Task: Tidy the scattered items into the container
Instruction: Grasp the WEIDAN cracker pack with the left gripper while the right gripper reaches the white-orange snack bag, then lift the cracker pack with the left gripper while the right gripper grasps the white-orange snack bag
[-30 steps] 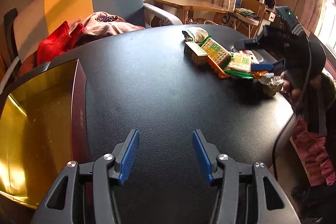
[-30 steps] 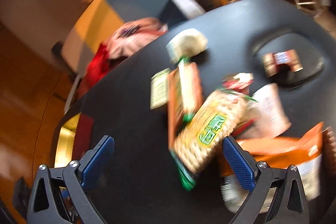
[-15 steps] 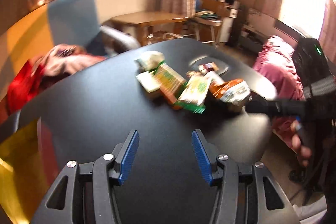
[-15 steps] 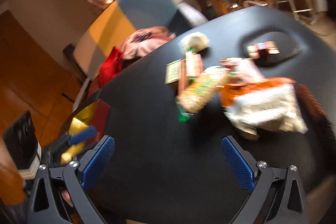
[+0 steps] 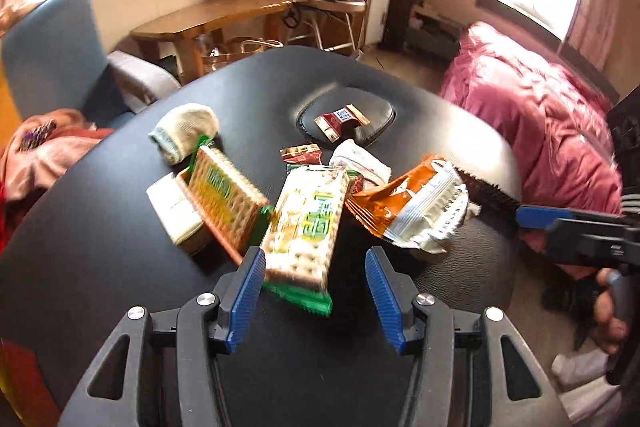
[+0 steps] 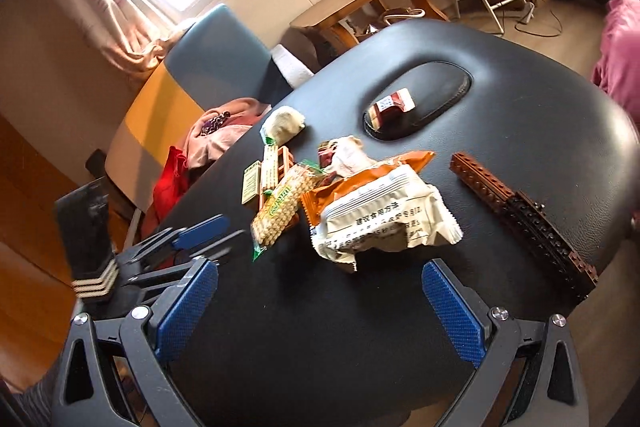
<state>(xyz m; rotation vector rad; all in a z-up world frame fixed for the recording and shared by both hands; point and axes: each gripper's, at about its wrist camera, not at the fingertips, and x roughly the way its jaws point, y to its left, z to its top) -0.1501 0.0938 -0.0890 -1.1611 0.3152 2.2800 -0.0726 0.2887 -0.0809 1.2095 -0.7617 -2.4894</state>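
A pile of snacks lies on the black padded table (image 5: 120,247). A green-edged cracker pack (image 5: 306,227) lies just ahead of my open left gripper (image 5: 316,291), its near end between the fingertips. An orange-and-white bag (image 5: 416,207) lies to its right; in the right wrist view the bag (image 6: 384,215) sits ahead of my open, empty right gripper (image 6: 320,303). A second cracker pack (image 5: 222,195), a rolled sock (image 5: 184,131), a small red box (image 5: 336,121) and a brown brick strip (image 6: 520,211) lie around. The container is out of view now.
The left gripper shows in the right wrist view (image 6: 188,239) at the table's left edge. A blue and yellow armchair (image 6: 208,67) with clothes stands behind the table. A pink bed (image 5: 540,115) is at the right, a wooden desk (image 5: 212,19) behind.
My left gripper swung right, away from the gold box, and closed in on the snack pile. My right gripper drew back from the pile toward the table's near edge. Both stayed open.
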